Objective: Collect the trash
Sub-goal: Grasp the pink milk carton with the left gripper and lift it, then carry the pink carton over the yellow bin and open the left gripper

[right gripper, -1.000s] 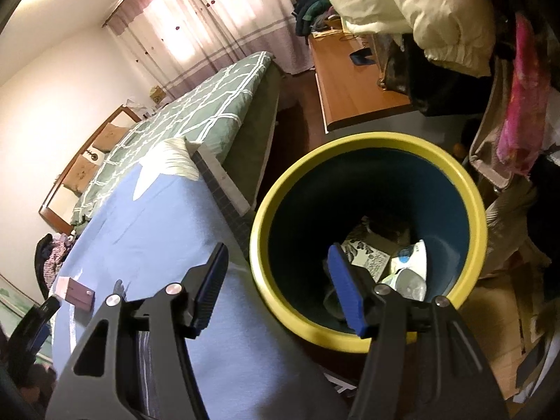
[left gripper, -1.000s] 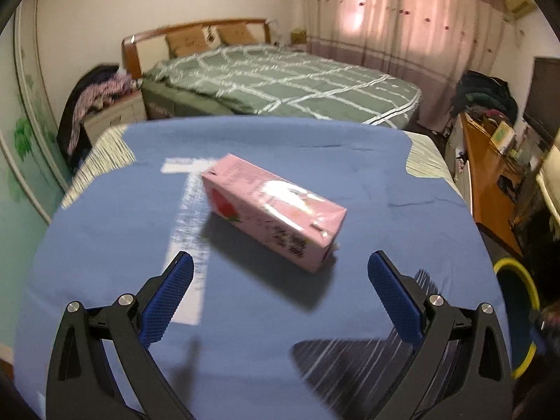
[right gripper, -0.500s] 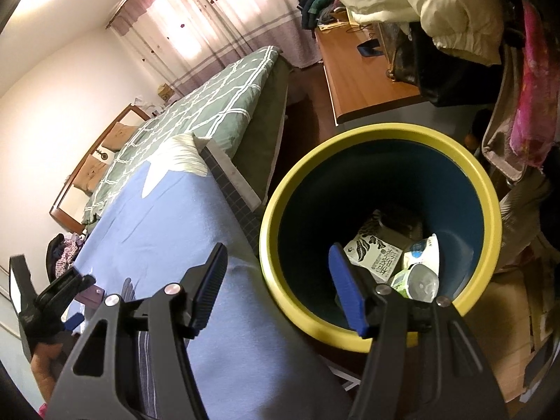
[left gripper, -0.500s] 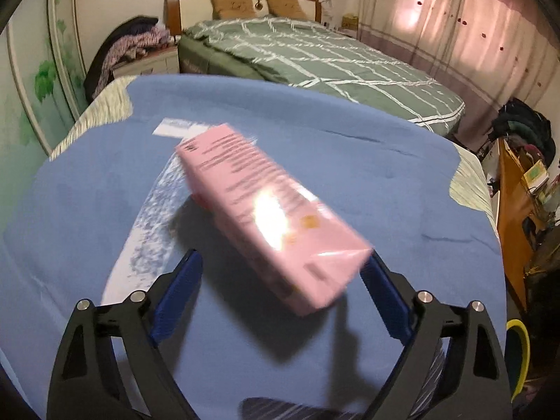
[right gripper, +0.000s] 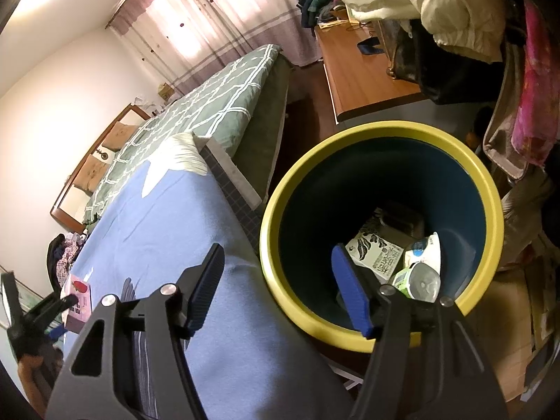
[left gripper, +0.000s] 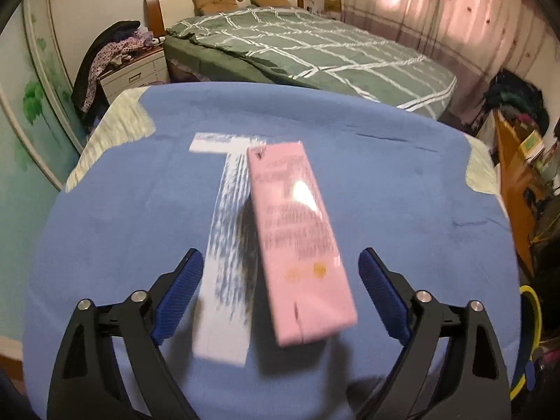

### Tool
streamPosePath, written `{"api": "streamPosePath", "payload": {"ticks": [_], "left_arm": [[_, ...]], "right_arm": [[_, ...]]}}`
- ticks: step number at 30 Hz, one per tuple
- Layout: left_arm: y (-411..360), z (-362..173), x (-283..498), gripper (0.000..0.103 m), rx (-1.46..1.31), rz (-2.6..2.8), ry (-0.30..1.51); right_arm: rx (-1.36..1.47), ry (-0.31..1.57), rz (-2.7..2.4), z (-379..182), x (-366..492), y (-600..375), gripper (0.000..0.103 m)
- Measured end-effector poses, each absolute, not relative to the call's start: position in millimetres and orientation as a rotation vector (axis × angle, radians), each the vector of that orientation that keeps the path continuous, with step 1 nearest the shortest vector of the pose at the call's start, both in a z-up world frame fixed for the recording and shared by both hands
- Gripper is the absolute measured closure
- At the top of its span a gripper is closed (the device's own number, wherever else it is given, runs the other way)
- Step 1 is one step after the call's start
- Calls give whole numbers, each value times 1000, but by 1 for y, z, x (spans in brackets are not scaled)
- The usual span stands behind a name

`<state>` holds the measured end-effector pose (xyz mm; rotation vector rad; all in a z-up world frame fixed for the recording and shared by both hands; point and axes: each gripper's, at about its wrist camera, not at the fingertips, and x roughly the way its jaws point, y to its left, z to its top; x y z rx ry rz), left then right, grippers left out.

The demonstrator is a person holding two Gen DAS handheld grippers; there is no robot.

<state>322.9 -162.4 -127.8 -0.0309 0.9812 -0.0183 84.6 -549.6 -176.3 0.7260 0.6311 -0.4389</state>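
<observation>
Closer now than a second ago, the pink carton (left gripper: 300, 241) lies lengthwise between the spread, released fingers of the left gripper (left gripper: 280, 292), resting on the blue-covered counter (left gripper: 402, 189) partly over a white paper strip (left gripper: 224, 245). Right gripper (right gripper: 278, 292) hangs with fingers released over the yellow-rimmed bin (right gripper: 488, 206), which holds cartons and a cup.

The left black plastic gripper (left gripper: 280, 294) has two thick arms with triangle holes, round silver screws and bumpy blue rubber pads (left gripper: 178, 297). The right black plastic gripper (right gripper: 280, 290) looks just the same.
</observation>
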Motion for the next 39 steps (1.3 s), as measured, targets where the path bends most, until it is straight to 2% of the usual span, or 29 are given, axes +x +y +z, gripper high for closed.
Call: {"api": "streamPosePath", "payload": {"ticks": [5,7,17,26,33,39], "left_arm": [[-157,-136,355,41,-63,-10,1071],[-157,-140,360,62,-55,-15,1087],[-203,-110,313,64,38,-219,1009],[-324,-76,238,64,174,-518,935],[-447,-87,184,64,311,-731,950],[-520,-113,163,64,384,-820,1016]], "right_arm": [[728,621,-433,-175,84,-549,42],[729,606,-431,-174,81,-549,42],[711,523,-455,-149,30,-567,42],[596,534,-475,-137,-9,-554,42],[567,553,-545,-142,-36,-563,42],[567,554,-600,-146,-51,-579,42]]}}
